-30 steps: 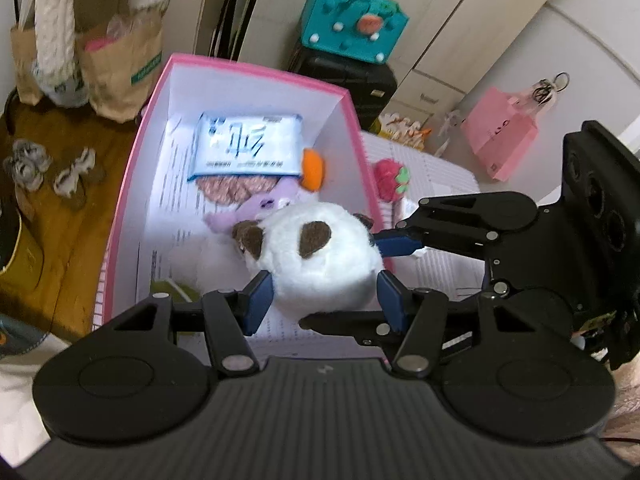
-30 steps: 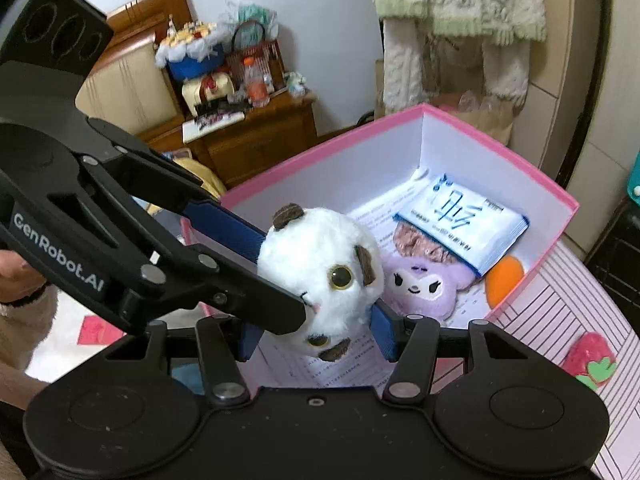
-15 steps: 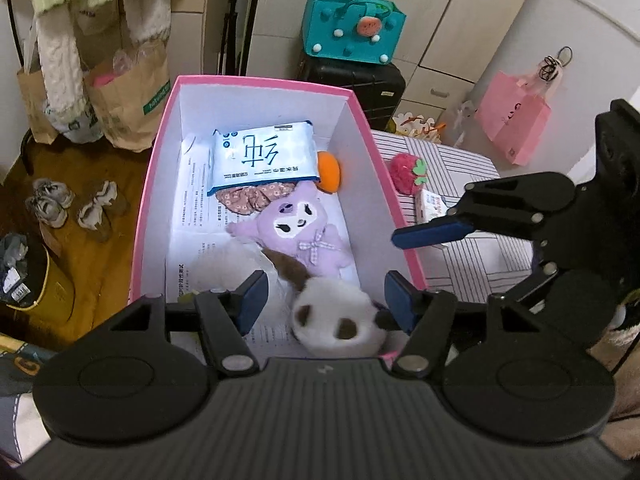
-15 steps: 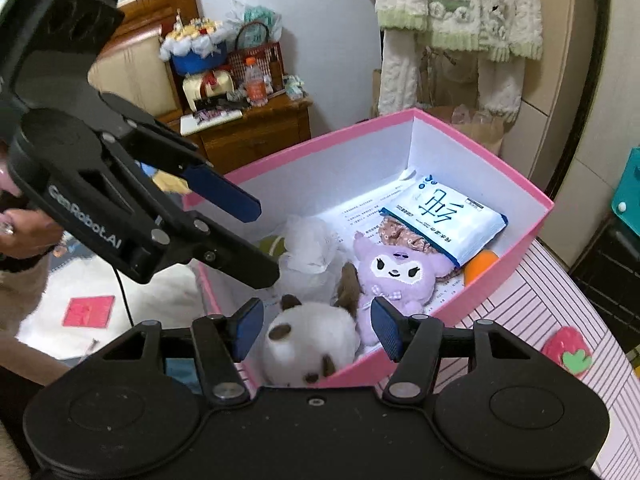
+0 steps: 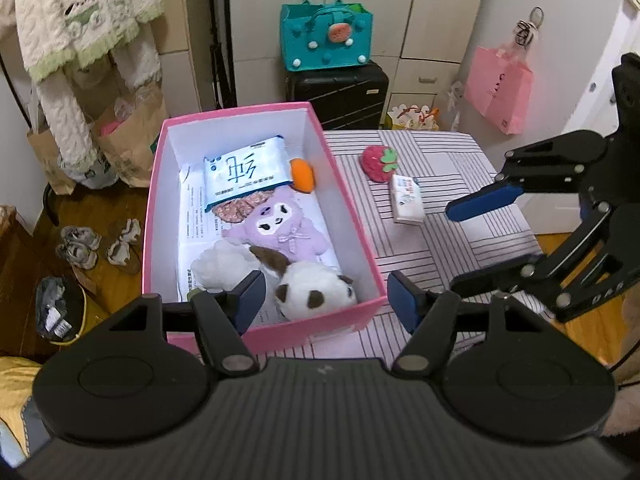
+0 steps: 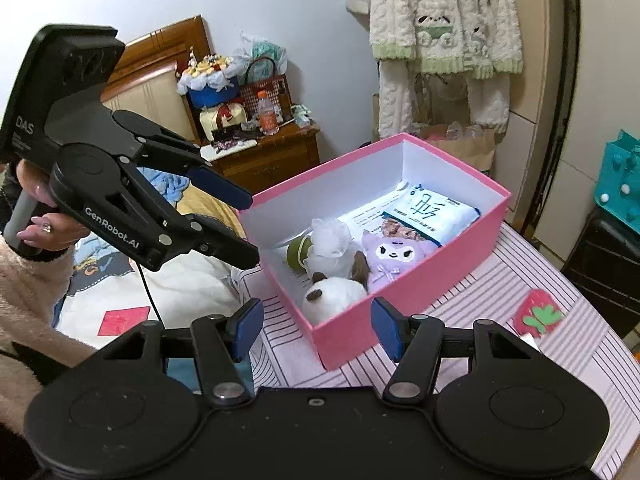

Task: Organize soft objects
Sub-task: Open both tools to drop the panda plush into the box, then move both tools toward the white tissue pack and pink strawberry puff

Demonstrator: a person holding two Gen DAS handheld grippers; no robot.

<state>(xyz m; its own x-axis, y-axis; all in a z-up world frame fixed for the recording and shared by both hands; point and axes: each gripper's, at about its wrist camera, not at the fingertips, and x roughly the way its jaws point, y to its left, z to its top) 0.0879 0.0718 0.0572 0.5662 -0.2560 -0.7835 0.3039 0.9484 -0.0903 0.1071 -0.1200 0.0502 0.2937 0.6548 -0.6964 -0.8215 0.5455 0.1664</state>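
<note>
Panda plush lies in the near corner of the pink box, touching the purple plush. Left tongs, which have just been opening, hang apart and empty above the box; right tongs stand apart too, gripping nothing. Strawberry plush sits on the striped worktop.

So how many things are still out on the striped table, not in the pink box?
2: a strawberry plush beside the box's right wall, and a small packet just nearer the camera. Grippers may hide others.
</note>
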